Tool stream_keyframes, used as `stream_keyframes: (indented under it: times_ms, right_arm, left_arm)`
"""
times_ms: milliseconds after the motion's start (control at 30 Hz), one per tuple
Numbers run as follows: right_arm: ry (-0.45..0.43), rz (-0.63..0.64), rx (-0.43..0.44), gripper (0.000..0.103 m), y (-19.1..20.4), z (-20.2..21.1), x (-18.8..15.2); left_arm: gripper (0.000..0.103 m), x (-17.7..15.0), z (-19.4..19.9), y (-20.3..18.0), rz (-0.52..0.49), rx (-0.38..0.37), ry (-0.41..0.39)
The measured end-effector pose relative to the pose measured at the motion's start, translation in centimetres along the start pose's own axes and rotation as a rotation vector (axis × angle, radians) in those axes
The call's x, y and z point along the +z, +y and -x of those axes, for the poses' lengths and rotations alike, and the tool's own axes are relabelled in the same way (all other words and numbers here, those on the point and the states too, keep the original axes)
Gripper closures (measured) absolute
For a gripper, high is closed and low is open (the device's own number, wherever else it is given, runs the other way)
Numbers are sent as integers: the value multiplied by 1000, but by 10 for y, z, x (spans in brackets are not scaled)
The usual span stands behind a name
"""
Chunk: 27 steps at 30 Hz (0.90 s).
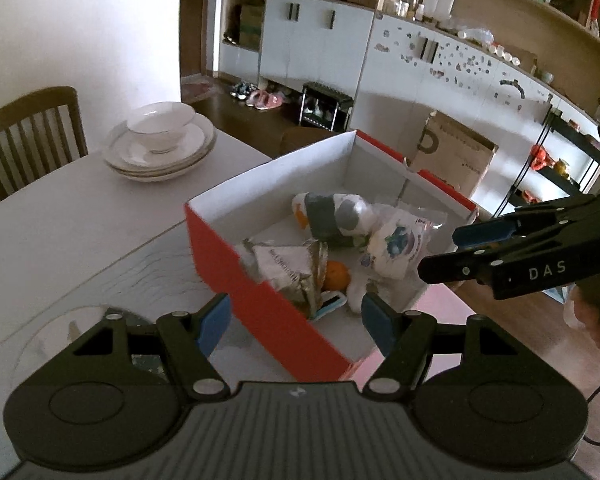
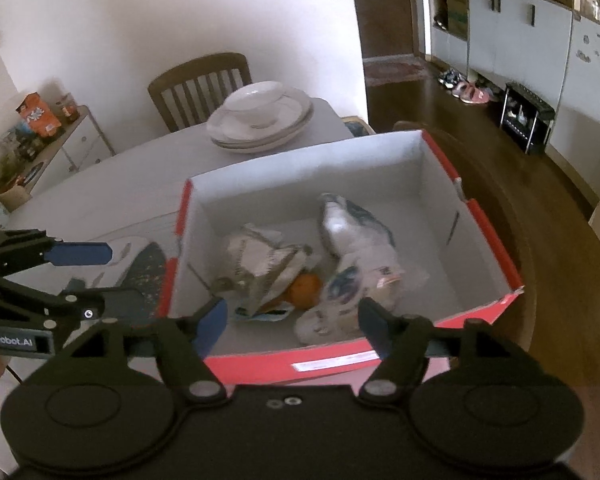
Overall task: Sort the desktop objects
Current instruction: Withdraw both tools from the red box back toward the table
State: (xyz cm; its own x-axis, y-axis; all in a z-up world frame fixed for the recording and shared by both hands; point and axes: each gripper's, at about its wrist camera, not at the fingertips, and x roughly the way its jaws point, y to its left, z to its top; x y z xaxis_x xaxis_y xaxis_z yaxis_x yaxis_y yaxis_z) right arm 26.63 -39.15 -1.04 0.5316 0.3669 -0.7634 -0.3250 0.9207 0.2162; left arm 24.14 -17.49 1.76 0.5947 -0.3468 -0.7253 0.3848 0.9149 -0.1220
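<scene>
A red box [image 1: 260, 308] with white inner walls [image 2: 300, 184] stands on the table. Inside lie a crumpled silver snack packet [image 1: 288, 268] [image 2: 260, 260], an orange [image 1: 336, 274] [image 2: 306, 288], a white bag with a blue print [image 1: 396, 248] [image 2: 352, 280] and a white and grey packet [image 1: 332, 216] [image 2: 348, 224]. My left gripper [image 1: 296, 320] [image 2: 98, 282] hangs open over the box's near left corner, nothing between its blue pads. My right gripper [image 2: 292, 326] [image 1: 440, 254] stands open above the box's near edge, also holding nothing.
A stack of white plates with a bowl [image 1: 160, 152] [image 2: 260, 120] sits at the table's far end, a wooden chair [image 1: 32, 128] [image 2: 200, 84] behind it. A dark speckled mat [image 2: 144, 280] lies left of the box. A cardboard box [image 1: 456, 156] stands on the floor beyond.
</scene>
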Motion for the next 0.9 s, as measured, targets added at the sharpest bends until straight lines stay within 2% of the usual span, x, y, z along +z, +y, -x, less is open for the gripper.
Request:
stream_keyframes:
  times_ms: [233,333,467,800,900]
  right_arm:
    - [-22,37,2,24,35,4,-13]
    - [-28,51,6,23,51,4,-18]
    - [-48,62,28,14,74,1,-26]
    - [-56,112,66,11,136,-12,-45]
    - [-45,114,69,7,150,-20,-52]
  left_arm:
    - [31,-32,23,22,34,1,-3]
    - [28,-48,32,37,54,14,1]
    - [27,-69,45,61,77,38,5]
    - [14,-120,70,117,110,74,36]
    - [10,-134,72,126,96,82,51]
